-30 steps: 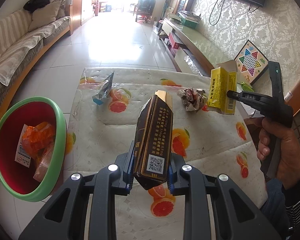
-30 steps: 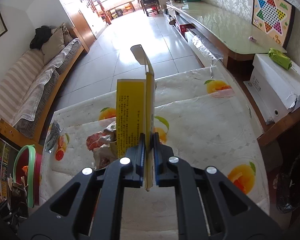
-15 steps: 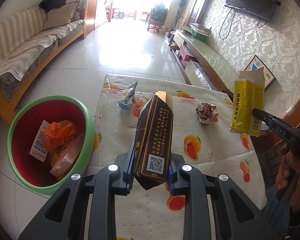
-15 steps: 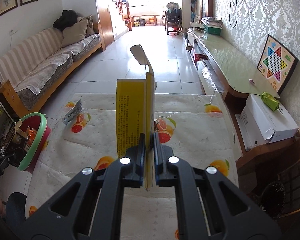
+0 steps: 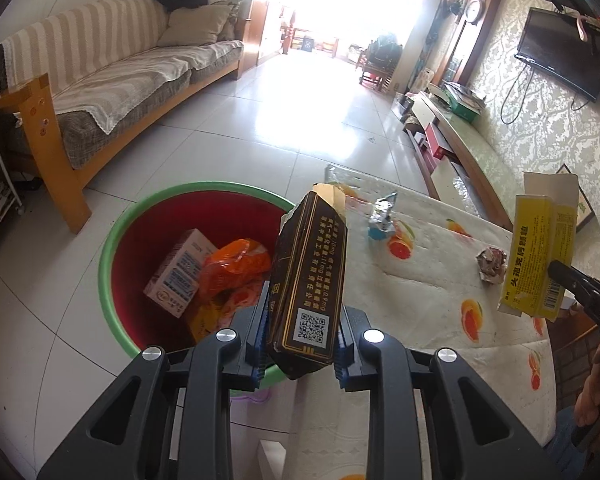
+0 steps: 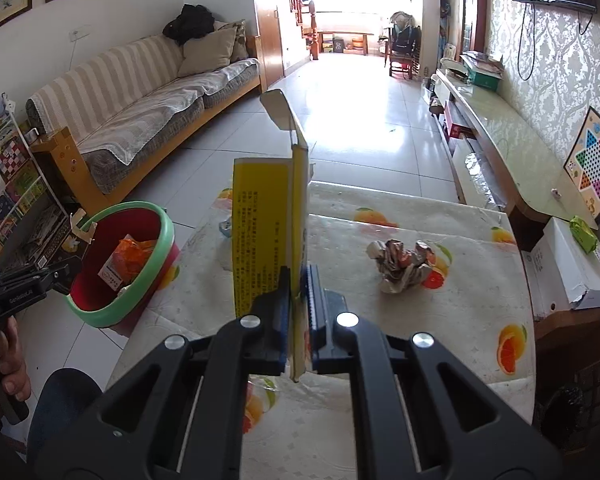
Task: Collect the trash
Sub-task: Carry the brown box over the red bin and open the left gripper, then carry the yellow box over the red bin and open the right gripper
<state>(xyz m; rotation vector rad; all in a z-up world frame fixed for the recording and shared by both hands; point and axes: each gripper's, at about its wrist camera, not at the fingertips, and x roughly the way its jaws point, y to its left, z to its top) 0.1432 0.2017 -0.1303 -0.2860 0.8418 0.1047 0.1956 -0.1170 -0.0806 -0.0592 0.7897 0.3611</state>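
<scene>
tablecloth [image 6: 440,344] orange-printed | floor [image 5: 260,128] pale tile | sofa [image 5: 112,76] striped

The dark brown carton with gold lettering [image 5: 308,280] stood at frame centre. The round bin [image 5: 116,240] at lower left was red inside, green-rimmed. The yellow flattened cardboard box [image 6: 266,248] carried black print. The white tablecloth [image 6: 460,320] bore orange-fruit prints.

A striped sofa [image 6: 140,100] is seen far ahead-left of the gripper, cushions [image 6: 210,52] and a dark bundle [image 6: 190,20] piled at its far end. A wall television [image 5: 562,52] is mounted ahead-right; a star-patterned game board [image 6: 590,168] is propped right.
</scene>
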